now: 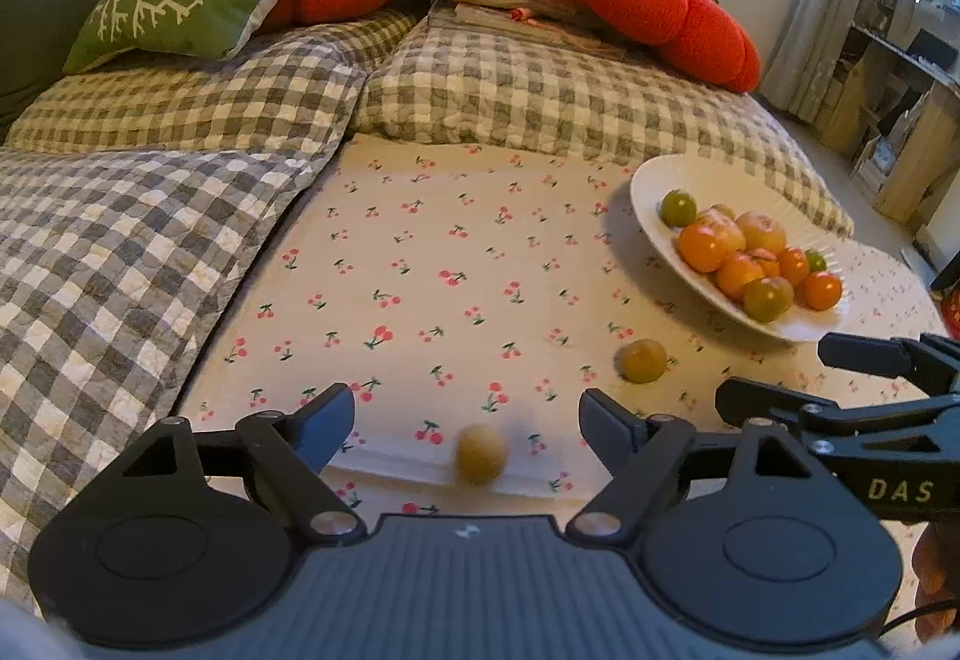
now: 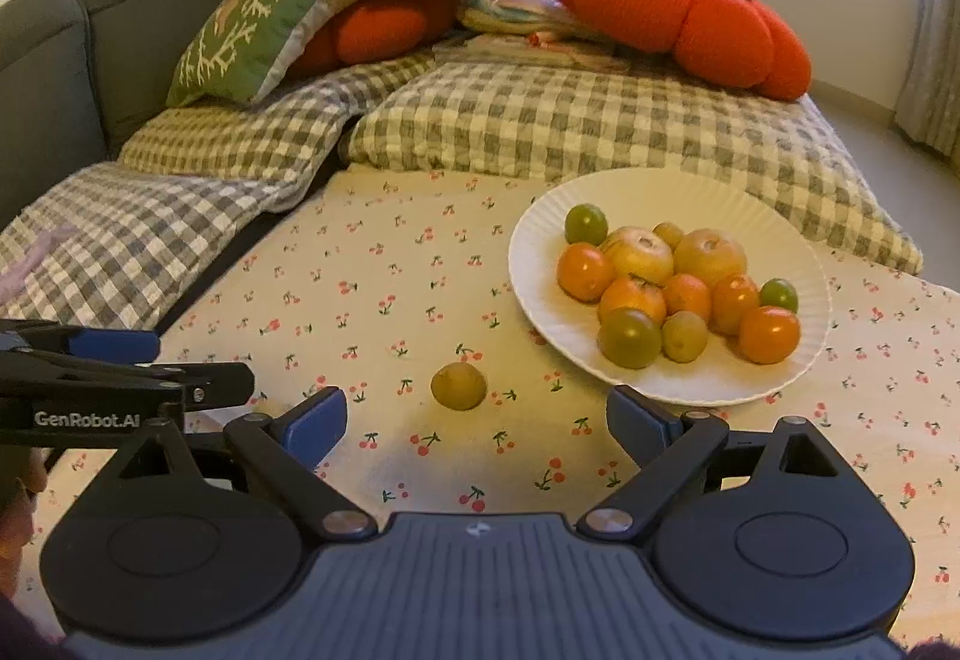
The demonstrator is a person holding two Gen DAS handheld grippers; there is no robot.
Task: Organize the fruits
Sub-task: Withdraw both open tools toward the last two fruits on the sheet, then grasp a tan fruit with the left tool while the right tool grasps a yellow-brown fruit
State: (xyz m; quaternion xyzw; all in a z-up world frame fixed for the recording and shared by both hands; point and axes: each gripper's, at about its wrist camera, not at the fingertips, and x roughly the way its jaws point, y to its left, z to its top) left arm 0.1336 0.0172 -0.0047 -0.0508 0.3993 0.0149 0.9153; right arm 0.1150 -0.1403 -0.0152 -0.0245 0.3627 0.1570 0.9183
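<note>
A round, blurred yellow-green fruit sits between your left tongs, spread wide, short of the ribbed white plate. A second, matte fruit rests nearer that plate on the cherry-print cloth; your right tongs gape wide, empty.
</note>
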